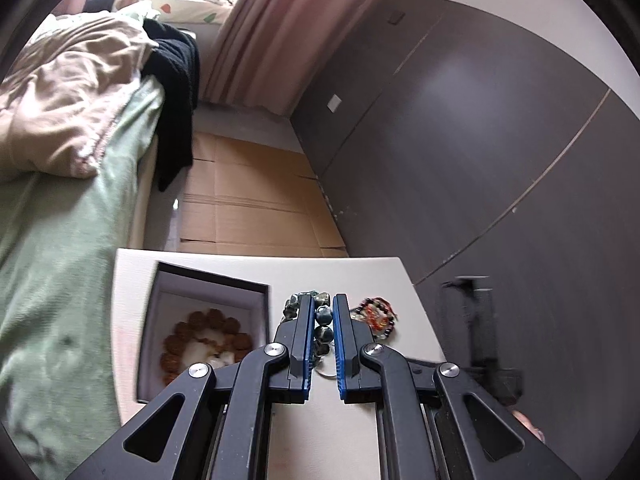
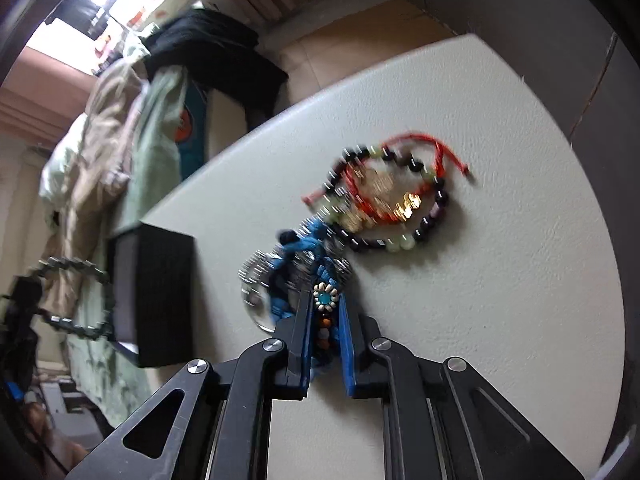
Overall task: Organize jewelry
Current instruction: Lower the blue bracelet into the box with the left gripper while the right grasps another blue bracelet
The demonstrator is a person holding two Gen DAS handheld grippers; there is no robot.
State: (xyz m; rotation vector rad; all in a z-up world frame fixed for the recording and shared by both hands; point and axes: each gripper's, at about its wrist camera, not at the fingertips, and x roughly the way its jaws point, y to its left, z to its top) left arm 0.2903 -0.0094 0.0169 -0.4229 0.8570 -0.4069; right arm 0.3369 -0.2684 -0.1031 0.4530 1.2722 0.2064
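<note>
Clamping: left gripper [image 1: 323, 312] is pinching green stone bracelet [image 1: 322, 322], right gripper [image 2: 325, 308] is pinching blue woven bracelet [image 2: 316, 276], long axis running along its fingers, on counter [image 2: 480, 300].

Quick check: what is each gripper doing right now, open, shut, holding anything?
Left gripper: shut on the dark green stone bead bracelet.
Right gripper: shut on the blue woven bracelet.

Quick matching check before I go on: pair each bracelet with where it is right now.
1. green stone bracelet
2. brown bead bracelet
3. blue woven bracelet
4. red cord bracelet

A. inside the open box
B. loose on the table
C. in the left tongs
D. in the right tongs

Pairs: 1-C, 2-A, 3-D, 4-B
</note>
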